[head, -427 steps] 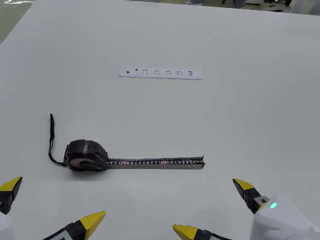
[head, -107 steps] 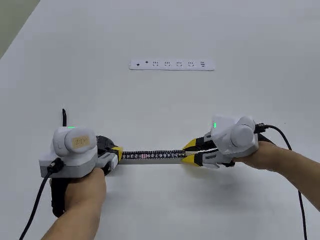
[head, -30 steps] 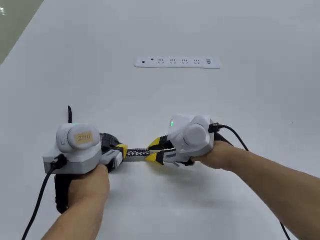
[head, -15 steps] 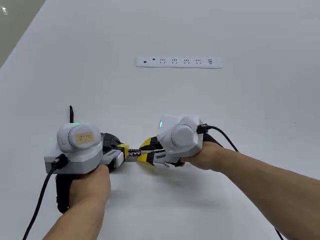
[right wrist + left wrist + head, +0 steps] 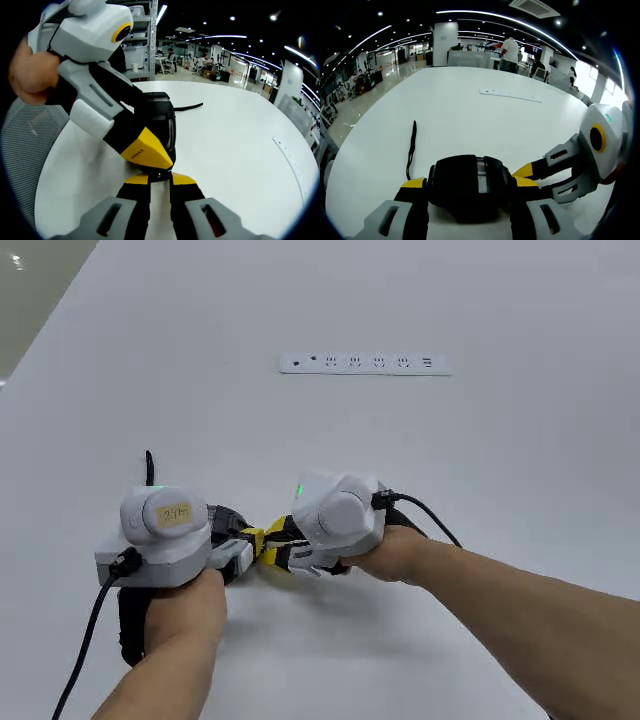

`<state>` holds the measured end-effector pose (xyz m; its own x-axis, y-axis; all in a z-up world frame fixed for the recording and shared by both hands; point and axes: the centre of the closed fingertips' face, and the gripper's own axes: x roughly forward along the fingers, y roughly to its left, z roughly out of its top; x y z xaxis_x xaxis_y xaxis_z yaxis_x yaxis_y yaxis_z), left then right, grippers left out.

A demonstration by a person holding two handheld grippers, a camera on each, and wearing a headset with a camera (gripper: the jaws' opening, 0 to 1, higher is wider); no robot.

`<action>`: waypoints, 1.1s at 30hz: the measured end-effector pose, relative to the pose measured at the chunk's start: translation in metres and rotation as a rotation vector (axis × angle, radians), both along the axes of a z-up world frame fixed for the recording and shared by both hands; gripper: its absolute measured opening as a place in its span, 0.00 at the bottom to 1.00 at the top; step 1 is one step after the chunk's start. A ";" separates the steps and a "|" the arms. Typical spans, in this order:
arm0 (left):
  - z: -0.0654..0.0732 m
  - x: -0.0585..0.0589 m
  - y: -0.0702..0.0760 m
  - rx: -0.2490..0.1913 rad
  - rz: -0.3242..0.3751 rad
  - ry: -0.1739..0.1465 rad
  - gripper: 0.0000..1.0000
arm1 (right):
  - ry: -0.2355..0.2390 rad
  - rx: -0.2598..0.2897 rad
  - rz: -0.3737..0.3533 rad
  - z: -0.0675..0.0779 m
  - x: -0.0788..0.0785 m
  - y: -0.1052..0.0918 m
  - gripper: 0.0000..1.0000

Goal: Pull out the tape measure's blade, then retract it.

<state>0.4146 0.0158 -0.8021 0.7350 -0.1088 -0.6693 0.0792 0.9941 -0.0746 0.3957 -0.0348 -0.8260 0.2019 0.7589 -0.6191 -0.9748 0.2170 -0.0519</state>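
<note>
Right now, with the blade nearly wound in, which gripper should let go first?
Right, likely. The right gripper pinches the blade tip at the mouth of the black tape measure case; the left gripper clamps that case steady.

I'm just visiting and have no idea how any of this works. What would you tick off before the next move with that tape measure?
1. Left tongs clamped on both sides of the tape measure case: ok.
2. Right tongs closed on the blade tip: ok.
3. Blade drawn in, with hardly any length showing between the tip and the case mouth: ok.
4. Strap lies behind the case, clear of both tongs: ok.
5. Case resting flat on the table: cannot tell, the tongs hide its base.
6. Power strip well away from the work: ok.
</note>
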 end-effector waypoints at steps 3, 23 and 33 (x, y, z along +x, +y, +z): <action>0.000 0.000 0.000 0.000 0.001 -0.001 0.63 | -0.004 0.000 0.003 0.000 0.000 0.000 0.13; -0.001 -0.001 -0.001 -0.012 -0.004 -0.002 0.65 | -0.006 0.004 -0.007 -0.002 -0.001 -0.002 0.14; -0.001 0.000 -0.001 -0.014 -0.003 0.008 0.65 | -0.016 -0.009 -0.004 -0.002 -0.001 -0.001 0.14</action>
